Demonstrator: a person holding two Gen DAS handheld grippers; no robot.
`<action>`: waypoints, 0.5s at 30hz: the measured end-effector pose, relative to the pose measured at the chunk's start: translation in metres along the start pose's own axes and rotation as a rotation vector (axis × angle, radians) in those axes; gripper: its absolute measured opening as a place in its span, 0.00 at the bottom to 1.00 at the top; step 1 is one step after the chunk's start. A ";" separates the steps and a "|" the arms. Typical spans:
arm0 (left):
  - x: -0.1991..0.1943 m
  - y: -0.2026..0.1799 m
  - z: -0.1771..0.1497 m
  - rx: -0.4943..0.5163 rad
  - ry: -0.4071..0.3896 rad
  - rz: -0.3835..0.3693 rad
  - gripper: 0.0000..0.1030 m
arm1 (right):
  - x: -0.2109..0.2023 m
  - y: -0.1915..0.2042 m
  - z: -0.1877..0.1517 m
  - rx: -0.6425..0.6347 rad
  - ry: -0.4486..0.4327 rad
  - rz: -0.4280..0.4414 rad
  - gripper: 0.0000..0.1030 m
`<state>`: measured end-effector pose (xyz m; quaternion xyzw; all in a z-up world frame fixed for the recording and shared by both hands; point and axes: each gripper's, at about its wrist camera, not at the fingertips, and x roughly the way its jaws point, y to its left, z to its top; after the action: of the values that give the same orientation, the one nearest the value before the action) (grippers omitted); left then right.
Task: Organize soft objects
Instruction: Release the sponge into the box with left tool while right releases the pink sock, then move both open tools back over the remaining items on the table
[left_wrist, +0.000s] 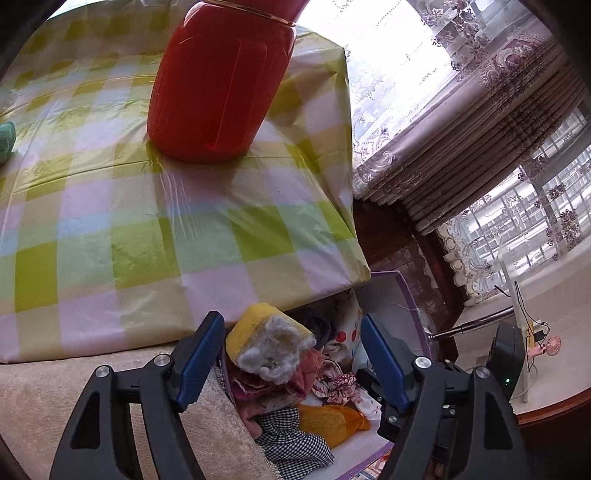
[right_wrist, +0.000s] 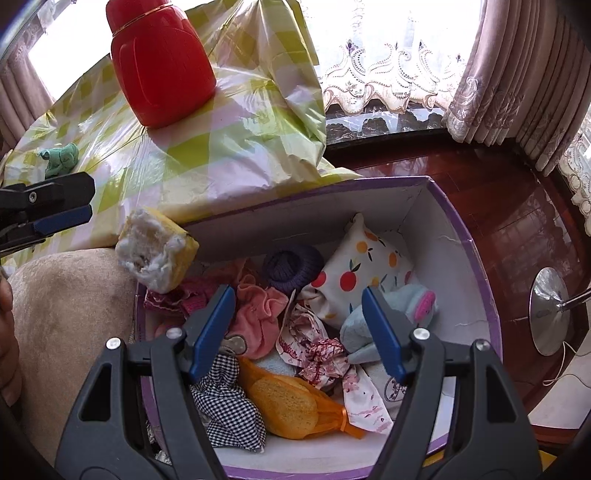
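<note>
A purple-rimmed box (right_wrist: 458, 229) on the floor holds several soft things: a fruit-print pillow (right_wrist: 362, 266), a blue plush (right_wrist: 373, 332), pink cloth (right_wrist: 262, 314), checked cloth (right_wrist: 229, 406) and an orange netted sponge (right_wrist: 291, 406). A yellow sponge with grey fluff (left_wrist: 269, 339) (right_wrist: 155, 251) is at the box's near-left rim, in no gripper's hold. My left gripper (left_wrist: 291, 358) is open just above it; one left finger (right_wrist: 55, 210) shows in the right wrist view. My right gripper (right_wrist: 299, 328) is open above the box. A green soft toy (right_wrist: 59, 157) lies on the table.
A red plastic jar (left_wrist: 221, 81) (right_wrist: 159, 66) stands on the checked tablecloth (left_wrist: 110, 221). A beige cushion (right_wrist: 74, 306) lies left of the box. Curtains, a window ledge and a metal stand base (right_wrist: 550, 310) are to the right.
</note>
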<state>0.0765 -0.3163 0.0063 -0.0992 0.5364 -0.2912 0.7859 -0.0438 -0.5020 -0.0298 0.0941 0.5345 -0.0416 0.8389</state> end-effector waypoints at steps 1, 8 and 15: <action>-0.002 0.003 0.001 -0.005 -0.005 0.002 0.75 | 0.006 0.006 -0.002 -0.028 0.021 0.002 0.72; -0.020 0.017 0.005 -0.033 -0.080 0.045 0.75 | 0.025 0.044 -0.005 -0.112 0.062 0.043 0.72; -0.036 0.034 0.010 -0.083 -0.145 0.073 0.75 | 0.012 0.059 0.024 -0.016 -0.058 0.078 0.72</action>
<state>0.0886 -0.2699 0.0226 -0.1327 0.4928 -0.2320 0.8281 -0.0075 -0.4489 -0.0237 0.1067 0.5061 -0.0073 0.8558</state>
